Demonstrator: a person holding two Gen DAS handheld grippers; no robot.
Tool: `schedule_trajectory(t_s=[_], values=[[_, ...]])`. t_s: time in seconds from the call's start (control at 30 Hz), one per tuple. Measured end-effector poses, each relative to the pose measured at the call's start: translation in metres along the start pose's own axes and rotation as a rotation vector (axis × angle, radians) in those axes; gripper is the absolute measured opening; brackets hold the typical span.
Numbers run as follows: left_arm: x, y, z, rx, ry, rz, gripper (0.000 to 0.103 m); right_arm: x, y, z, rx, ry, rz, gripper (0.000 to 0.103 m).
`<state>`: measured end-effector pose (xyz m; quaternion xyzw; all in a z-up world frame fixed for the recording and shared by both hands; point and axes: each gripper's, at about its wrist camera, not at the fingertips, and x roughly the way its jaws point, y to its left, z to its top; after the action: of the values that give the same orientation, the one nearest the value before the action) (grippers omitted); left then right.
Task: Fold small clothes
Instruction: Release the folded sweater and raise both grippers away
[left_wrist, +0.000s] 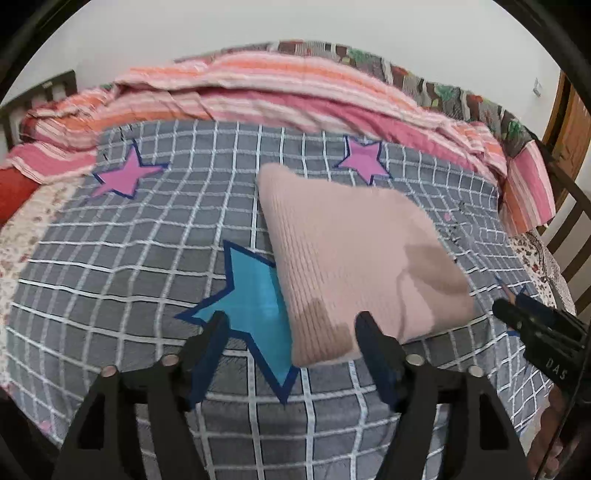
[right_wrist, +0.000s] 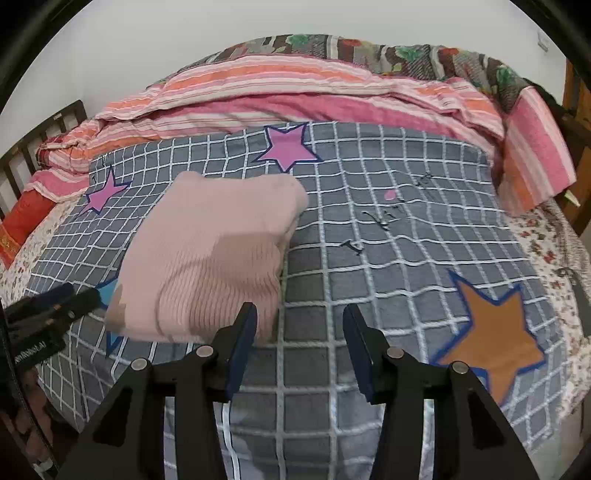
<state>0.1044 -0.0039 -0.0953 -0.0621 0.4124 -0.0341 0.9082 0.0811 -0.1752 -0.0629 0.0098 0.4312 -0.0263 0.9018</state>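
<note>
A pink ribbed knit garment (left_wrist: 354, 258) lies folded into a rough square on the grey checked bedspread (left_wrist: 129, 258); it also shows in the right wrist view (right_wrist: 207, 258). My left gripper (left_wrist: 291, 325) is open and empty, just short of the garment's near edge. My right gripper (right_wrist: 299, 317) is open and empty, at the garment's near right corner. The right gripper shows at the right edge of the left wrist view (left_wrist: 509, 310), the left gripper at the left edge of the right wrist view (right_wrist: 74, 299).
A pink and orange striped quilt (left_wrist: 258, 92) is bunched along the far side of the bed. The bedspread carries a blue star (left_wrist: 251, 295), pink stars (right_wrist: 288, 147) and an orange star (right_wrist: 491, 332). Dark wooden bed rails (right_wrist: 22, 155) stand at both ends.
</note>
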Motion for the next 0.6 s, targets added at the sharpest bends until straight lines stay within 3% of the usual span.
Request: schedule_trajectory(t_s=[0.1, 0.2, 0.37, 0.6], values=[[-0.023, -0.005, -0.002, 0.009, -0.028, 0.030, 0.078, -0.022, -0.006, -0.006, 0.008, -0.019, -0.010, 0.080], [-0.045, -0.009, -0.006, 0.019, -0.041, 0.049, 0.080, -0.046, -0.010, -0.013, 0.017, -0.061, -0.041, 0.090], [-0.074, -0.014, -0.016, 0.032, -0.063, 0.054, 0.082, -0.082, -0.013, -0.024, 0.004, -0.099, -0.100, 0.095], [-0.100, -0.022, -0.024, 0.049, -0.100, 0.069, 0.082, -0.113, -0.021, -0.036, 0.019, -0.126, -0.091, 0.096]])
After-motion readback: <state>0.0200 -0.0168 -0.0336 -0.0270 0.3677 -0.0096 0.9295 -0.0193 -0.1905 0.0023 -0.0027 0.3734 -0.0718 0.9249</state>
